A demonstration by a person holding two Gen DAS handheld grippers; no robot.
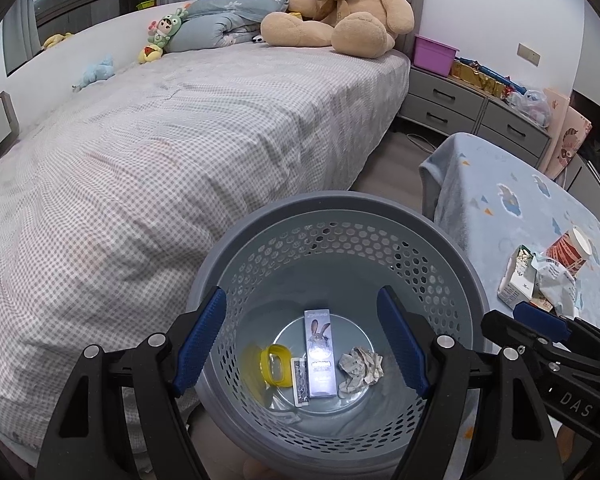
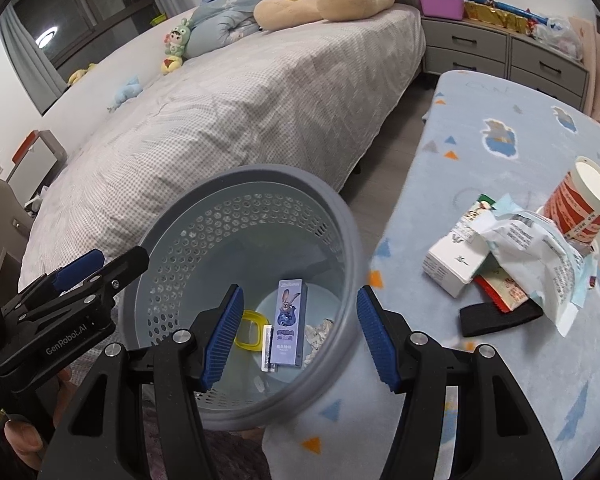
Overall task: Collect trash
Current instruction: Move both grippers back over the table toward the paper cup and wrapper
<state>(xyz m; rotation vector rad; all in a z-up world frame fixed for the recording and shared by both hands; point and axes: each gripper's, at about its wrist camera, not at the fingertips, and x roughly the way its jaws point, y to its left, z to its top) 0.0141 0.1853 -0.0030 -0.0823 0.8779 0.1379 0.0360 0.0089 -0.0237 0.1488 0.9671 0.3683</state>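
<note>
We held the left gripper (image 1: 302,342) over the mouth of the grey perforated basket (image 1: 452,248), its blue pads spread wide with nothing between them. Our right gripper (image 2: 300,334) hung beside it over the basket's right rim, where the basket met the edge of the table; its jaws were also apart and empty.

Down on the basket's floor we saw trash already collected: a purple box with a rabbit picture (image 1: 321,354) lying flat, a narrow white packet (image 1: 301,380) touching its left side, a yellow plastic ring (image 1: 276,364) further left, and a crumpled paper ball (image 1: 359,368) to the right of the box.

To the right, on the table under a pale blue patterned cloth (image 2: 500,120), more rubbish lay in a heap: a black strap (image 2: 500,318) nearest us, then a white carton (image 2: 454,264), a torn pale wrapper (image 2: 540,248) draped over it and over a red packet (image 2: 502,288), and a red-and-white paper cup (image 2: 580,204) tipped on its side behind them.

Beyond the basket stretched a bed with a checked sheet (image 1: 180,140), and at its far end sat a big teddy bear (image 1: 340,4) beside folded bedding.
</note>
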